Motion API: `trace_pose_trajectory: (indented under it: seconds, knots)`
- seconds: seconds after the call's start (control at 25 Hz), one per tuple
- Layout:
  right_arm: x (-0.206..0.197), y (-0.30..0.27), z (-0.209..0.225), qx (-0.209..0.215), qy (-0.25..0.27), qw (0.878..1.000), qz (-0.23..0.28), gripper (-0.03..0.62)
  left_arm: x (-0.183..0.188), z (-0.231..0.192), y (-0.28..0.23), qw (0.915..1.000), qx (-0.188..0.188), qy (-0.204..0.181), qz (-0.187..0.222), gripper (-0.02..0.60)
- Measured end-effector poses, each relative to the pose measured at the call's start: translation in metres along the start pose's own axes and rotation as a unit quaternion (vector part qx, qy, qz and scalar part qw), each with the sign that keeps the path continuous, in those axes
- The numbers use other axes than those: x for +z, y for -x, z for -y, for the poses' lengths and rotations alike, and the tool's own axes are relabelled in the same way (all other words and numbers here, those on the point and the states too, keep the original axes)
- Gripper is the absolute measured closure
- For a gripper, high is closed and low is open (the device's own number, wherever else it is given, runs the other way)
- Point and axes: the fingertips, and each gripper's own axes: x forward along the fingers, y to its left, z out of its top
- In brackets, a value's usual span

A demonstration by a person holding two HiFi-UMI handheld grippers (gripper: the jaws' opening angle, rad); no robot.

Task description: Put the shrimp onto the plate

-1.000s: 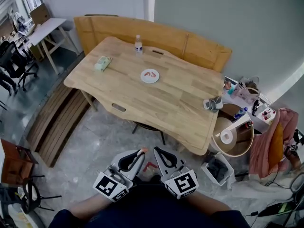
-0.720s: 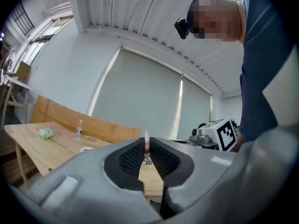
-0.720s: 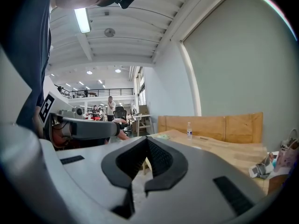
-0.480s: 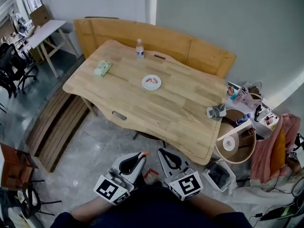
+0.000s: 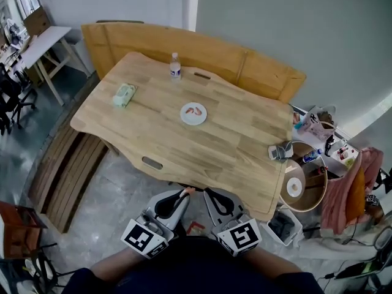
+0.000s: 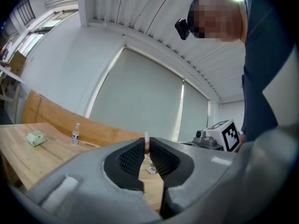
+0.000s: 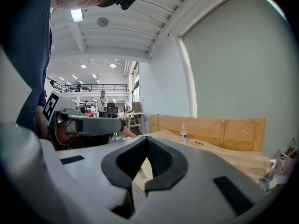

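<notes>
One half-hidden shrimp, left tongs

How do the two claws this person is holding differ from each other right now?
The left claw pinches a small pink shrimp at its tips; the right claw holds nothing. The left claw's jaws sit slightly apart around the shrimp; the right claw's jaws meet at the tips. Both are grey with black ribbed pads and hang near the person's body, short of the table.
</notes>
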Motion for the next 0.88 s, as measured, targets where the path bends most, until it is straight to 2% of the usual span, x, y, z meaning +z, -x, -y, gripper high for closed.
trace_pose_trajectory:
  seconds: [0.48,0.88]
  knots:
    - [0.029,-0.1,0.013,-0.041,0.005,0.999,-0.003,0.585,0.032,-0.106,-0.019,0.9993,-0.037,0.007,0.001,0.543]
    - [0.034,-0.126,0.039,-0.049,0.005,0.999,-0.001,0.585,0.034,-0.133,-0.049,0.9989,-0.042,0.018,-0.002,0.543]
